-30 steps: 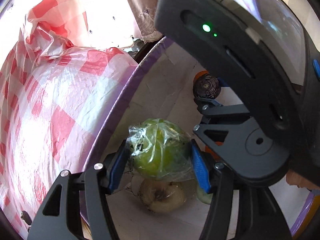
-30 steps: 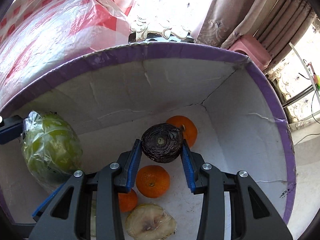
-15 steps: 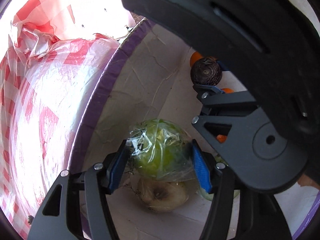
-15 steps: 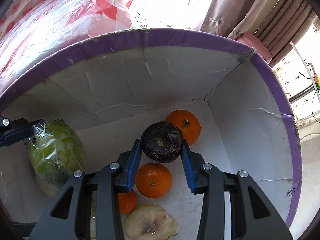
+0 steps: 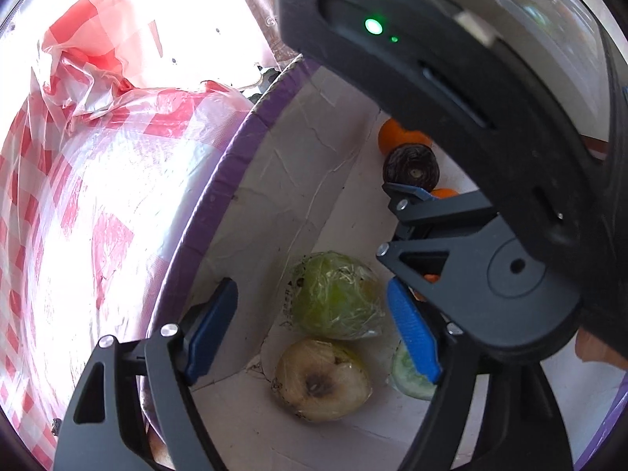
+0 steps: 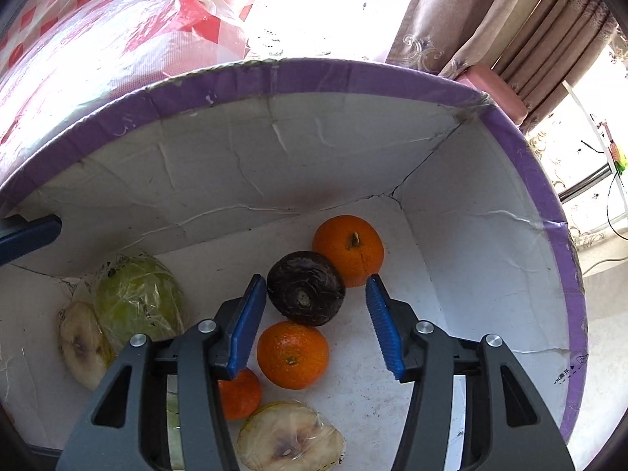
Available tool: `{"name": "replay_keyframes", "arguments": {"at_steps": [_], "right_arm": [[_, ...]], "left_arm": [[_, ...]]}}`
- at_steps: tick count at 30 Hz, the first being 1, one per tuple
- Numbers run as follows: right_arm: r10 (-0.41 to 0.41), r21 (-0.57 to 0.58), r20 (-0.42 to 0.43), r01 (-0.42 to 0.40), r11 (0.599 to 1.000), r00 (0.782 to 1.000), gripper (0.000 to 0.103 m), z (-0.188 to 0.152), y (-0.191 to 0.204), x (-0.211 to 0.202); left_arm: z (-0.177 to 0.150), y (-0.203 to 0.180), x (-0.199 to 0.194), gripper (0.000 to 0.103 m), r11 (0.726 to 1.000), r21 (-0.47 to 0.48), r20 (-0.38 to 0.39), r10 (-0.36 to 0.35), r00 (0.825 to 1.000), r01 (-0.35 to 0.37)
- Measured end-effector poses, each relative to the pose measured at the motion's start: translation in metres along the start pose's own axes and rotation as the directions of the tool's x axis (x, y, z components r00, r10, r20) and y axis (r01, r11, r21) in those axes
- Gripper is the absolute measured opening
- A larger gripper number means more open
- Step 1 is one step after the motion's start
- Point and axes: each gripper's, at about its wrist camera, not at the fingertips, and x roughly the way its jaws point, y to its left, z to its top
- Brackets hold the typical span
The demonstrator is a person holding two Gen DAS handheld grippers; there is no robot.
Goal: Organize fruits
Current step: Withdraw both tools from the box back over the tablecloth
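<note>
Only right view: three oranges (image 6: 292,354) | both tongs (image 5: 314,329) (image 6: 316,322) spreading, gripping nothing

A red-and-white checked plastic sheet (image 6: 98,39) lies bunched just beyond the far side of the fruit carton. Beige curtains (image 6: 510,31) hang at the bright window, a pink stool (image 6: 494,90) standing below them.

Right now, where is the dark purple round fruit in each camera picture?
Left wrist view: the dark purple fruit sits upper right, past the right gripper, beside an orange.
Right wrist view: it sits in the centre, between the opening, non-touching jaws.
Shared landmark: the box's purple rim.
</note>
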Motion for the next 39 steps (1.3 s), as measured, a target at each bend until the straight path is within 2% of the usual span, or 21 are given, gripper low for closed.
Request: {"name": "replay_keyframes", "arguments": {"at_steps": [2,5,6,12,16,22,26,33,39], "right_arm": [[-0.005,0.005,0.006,0.005,1.000,1.000,0.057,0.000,-0.001,-0.002],[-0.033,0.042,0.028,0.032,0.999,0.999,0.078,0.000,-0.010,-0.007],[-0.032,0.055,0.036,0.030,0.998,0.999,0.079,0.000,-0.013,-0.009],[-0.021,0.090,0.087,0.013,0.996,0.996,0.079,0.000,-0.022,-0.028],[0.001,0.149,0.143,-0.023,0.989,0.990,0.080,-0.004,-0.030,-0.047],[0.029,0.243,0.252,-0.093,0.966,0.967,0.083,-0.018,-0.030,-0.084],[0.051,0.276,0.294,-0.136,0.951,0.954,0.083,-0.024,-0.025,-0.104],[0.128,0.223,0.370,-0.222,0.949,0.920,0.083,-0.024,0.015,-0.142],[0.226,0.115,0.415,-0.297,0.948,0.881,0.083,-0.019,0.078,-0.164]], "left_arm": [[-0.002,0.001,-0.002,0.078,1.000,-0.005,0.011,0.000,1.000,0.000],[-0.007,0.005,-0.012,0.079,1.000,-0.023,0.047,-0.015,0.999,0.016],[-0.009,0.007,-0.015,0.079,0.999,-0.031,0.062,-0.018,0.998,0.020],[-0.019,0.014,-0.036,0.079,0.998,-0.059,0.145,-0.009,0.989,0.018],[-0.031,0.025,-0.055,0.082,0.993,-0.114,0.207,-0.020,0.978,0.044],[-0.038,0.054,-0.079,0.083,0.976,-0.210,0.282,-0.003,0.960,0.064],[-0.059,0.081,-0.101,0.083,0.959,-0.276,0.327,0.026,0.945,0.069],[-0.105,0.129,-0.128,0.083,0.929,-0.369,0.365,0.129,0.922,0.016],[-0.148,0.169,-0.137,0.083,0.901,-0.432,0.342,0.207,0.917,-0.042]]}}
